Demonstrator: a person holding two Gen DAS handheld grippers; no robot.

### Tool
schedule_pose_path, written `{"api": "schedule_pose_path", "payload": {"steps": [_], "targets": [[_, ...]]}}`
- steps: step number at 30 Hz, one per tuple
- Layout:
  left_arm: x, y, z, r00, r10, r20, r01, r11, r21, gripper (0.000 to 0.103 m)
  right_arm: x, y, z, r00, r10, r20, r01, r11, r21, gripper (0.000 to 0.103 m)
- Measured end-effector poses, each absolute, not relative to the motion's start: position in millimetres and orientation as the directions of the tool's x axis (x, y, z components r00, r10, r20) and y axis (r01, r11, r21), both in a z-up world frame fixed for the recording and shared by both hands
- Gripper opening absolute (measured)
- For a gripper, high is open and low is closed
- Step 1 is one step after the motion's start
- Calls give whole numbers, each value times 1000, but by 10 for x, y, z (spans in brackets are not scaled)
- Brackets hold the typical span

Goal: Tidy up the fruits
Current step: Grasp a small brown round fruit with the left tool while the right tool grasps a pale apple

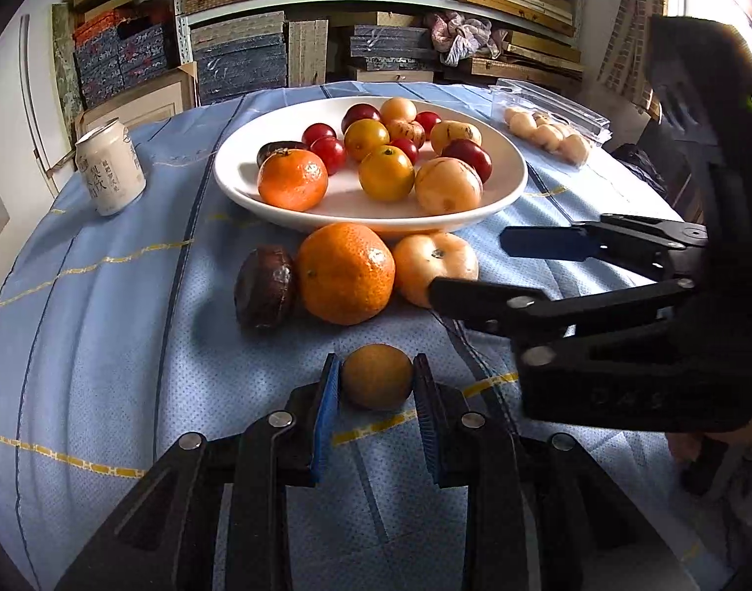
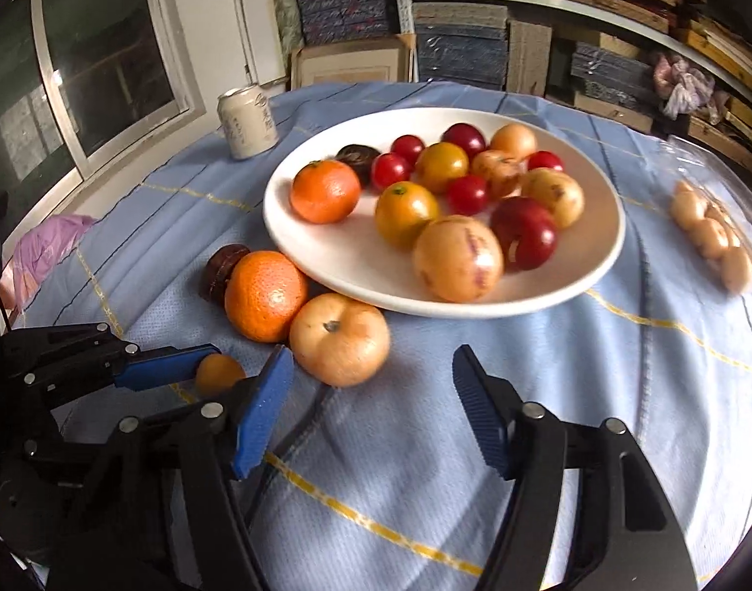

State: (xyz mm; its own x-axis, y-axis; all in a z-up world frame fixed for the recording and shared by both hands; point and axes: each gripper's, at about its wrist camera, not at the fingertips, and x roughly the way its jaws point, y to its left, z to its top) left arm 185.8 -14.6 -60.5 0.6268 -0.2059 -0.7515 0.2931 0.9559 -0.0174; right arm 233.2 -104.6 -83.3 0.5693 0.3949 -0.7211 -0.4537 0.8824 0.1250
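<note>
plate (image 1: 504,187): glossy ceramic | tablecloth (image 1: 129,325): matt woven cloth | can (image 1: 111,172): metal

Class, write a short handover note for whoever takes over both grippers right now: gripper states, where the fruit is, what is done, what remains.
Left gripper: fingers either side of a small kumquat on the cloth; firm grip unclear.
Right gripper: open, empty, near the pale fruit.
Done: many fruits already on the plate.
Left: kumquat, big orange, dark fruit and pale fruit lie on the cloth before the plate.
</note>
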Motion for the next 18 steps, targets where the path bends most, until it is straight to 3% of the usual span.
{"api": "schedule_pose_path", "payload": {"steps": [4, 15, 18], "targets": [[1878, -124, -616, 617, -210, -759, 291, 956, -27, 30, 2398, -954, -879, 532, 413, -739, -482, 866, 136, 58], [1884, -126, -622, 614, -208, -761, 290, 957, -28, 30, 2414, -873, -887, 511, 432, -743, -517, 845, 136, 53], [1884, -121, -621, 614, -209, -761, 290, 957, -29, 30, 2416, -888, -888, 519, 422, -744, -508, 852, 129, 44]]}}
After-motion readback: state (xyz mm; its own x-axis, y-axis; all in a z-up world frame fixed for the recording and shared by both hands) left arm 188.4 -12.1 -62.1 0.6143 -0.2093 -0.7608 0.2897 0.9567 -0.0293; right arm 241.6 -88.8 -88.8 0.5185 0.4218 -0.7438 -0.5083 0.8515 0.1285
